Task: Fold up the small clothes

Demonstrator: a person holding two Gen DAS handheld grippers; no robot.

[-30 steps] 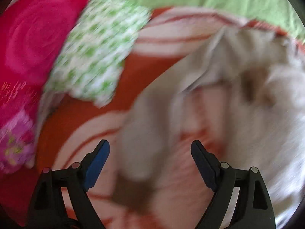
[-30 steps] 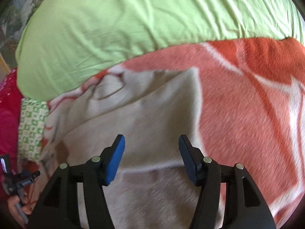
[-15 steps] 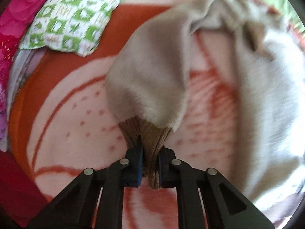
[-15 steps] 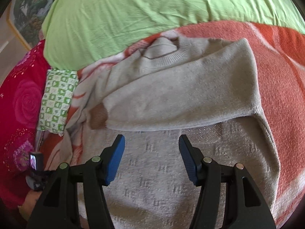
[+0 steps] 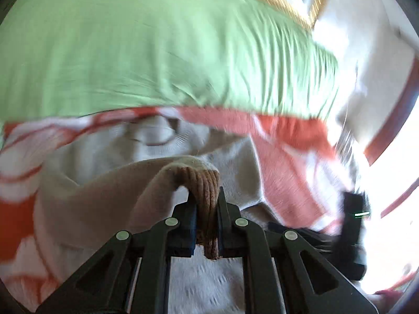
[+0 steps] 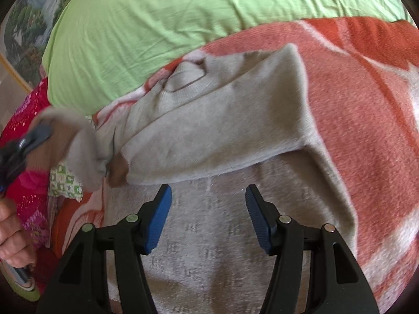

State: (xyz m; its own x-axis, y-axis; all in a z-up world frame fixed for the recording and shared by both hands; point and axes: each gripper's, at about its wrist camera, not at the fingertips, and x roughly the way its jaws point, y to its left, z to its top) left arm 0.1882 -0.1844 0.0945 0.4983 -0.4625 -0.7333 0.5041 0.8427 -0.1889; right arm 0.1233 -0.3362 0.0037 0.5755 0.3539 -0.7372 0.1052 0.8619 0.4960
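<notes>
Both wrist views close above, angled down, sharing beige sweater (image 5: 110, 196) and green bedding (image 6: 183, 21)

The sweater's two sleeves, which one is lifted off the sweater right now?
The sleeve whose brown cuff is pinched in the left gripper. The other sleeve lies flat, folded across the sweater's chest, its cuff free.

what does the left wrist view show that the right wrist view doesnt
Only the left wrist view shows the left gripper up close, shut on the sweater's brown cuff, and a gold picture frame. Only the right wrist view shows the open right gripper over the sweater body, the other sleeve folded across the chest, a green checked cloth and a hand. Both show the grey sweater, green pillow and orange blanket.
</notes>
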